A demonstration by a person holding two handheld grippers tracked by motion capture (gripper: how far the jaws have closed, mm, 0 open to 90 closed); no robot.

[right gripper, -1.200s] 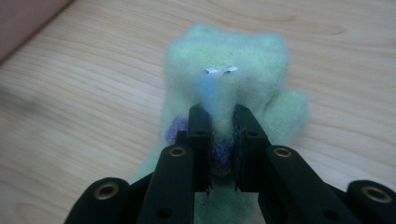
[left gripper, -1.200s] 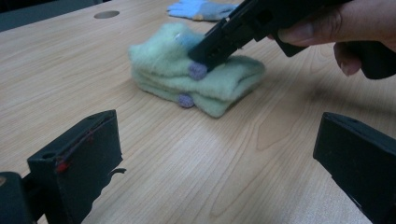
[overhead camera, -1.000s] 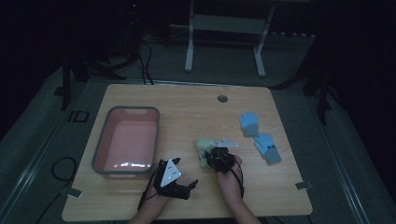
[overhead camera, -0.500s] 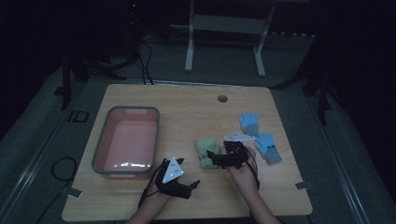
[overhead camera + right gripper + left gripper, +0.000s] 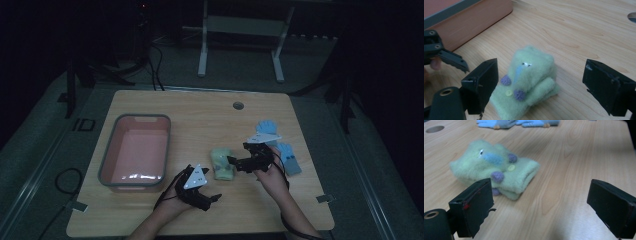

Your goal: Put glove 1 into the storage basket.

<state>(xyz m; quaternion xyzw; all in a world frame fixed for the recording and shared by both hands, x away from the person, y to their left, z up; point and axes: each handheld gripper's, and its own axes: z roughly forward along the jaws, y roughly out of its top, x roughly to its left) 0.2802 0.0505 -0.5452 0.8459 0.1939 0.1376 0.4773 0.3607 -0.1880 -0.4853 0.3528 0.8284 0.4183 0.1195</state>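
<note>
Tongs of both hands stand released: the right tongs (image 5: 231, 161) have just been opening, with nothing pressed between the jaws, and they hang just beside the folded green fuzzy sock (image 5: 222, 163), while the left tongs (image 5: 216, 196) hover wide near the front edge of the bench (image 5: 200, 110), a little apart from the sock. The sock lies on the bench near its middle, between the two hands, folded over on itself into a loose bundle. I judge the fold may spring apart, because the fluffy fabric is thick and nothing holds the upper layer down now. If one pair of tongs comes back low, a jaw can catch the loose edge and drag the bundle or unroll it. The pink bin (image 5: 135, 150) stands well to the left, so a carry there with a weak pinch on only one layer could let the sock hang open or drop. The right gripper view shows the sock's face, with small eyes, purple bobbles and a yellow button (image 5: 509, 93), and also the wall of the bin behind. The high view shows the blue socks (image 5: 277, 145) at the right side, which the right gripper view leaves out.
</note>
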